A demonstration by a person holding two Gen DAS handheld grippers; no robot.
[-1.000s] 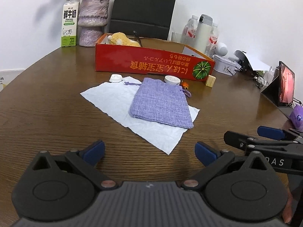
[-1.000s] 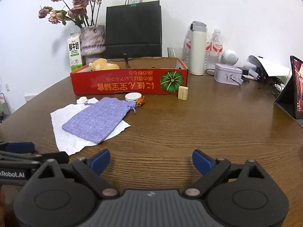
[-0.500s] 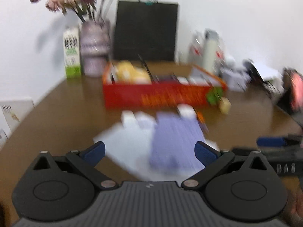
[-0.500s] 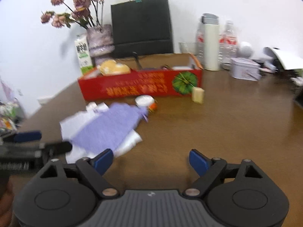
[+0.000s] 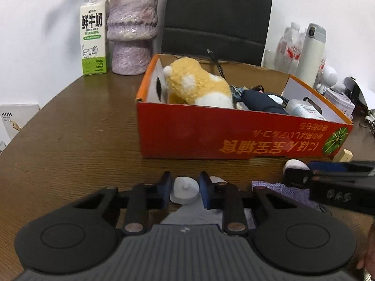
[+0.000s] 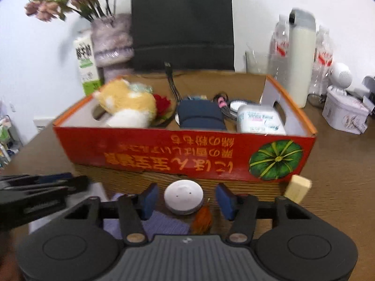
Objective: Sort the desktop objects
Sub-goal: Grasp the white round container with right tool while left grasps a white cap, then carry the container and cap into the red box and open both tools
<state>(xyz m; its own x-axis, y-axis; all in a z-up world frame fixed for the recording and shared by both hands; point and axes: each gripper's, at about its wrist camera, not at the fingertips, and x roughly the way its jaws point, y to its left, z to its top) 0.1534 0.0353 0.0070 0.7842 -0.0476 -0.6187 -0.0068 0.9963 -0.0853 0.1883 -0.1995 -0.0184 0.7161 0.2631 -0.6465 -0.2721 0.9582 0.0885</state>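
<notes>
The table (image 5: 77,140) is glossy grained wood, the box (image 5: 234,135) smooth printed cardboard, the toy (image 5: 199,86) fluffy plush, the pouch (image 5: 281,190) coarse woven cloth.

Left hand-held gripper (image 5: 184,188) and right hand-held gripper (image 6: 185,199) angle downward side by side, jaws closing

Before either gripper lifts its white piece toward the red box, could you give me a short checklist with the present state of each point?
1. Small white cap sits between the left gripper fingers, jaws closing: ok.
2. Left pads press firmly on it: cannot tell.
3. Round white disc lies centred in the right gripper, jaws closing: ok.
4. Right pads touch the disc: not ok, gaps remain on both sides.
5. Orange charm is clear of the right fingers: cannot tell.
6. Red box is open on top: ok.
</notes>
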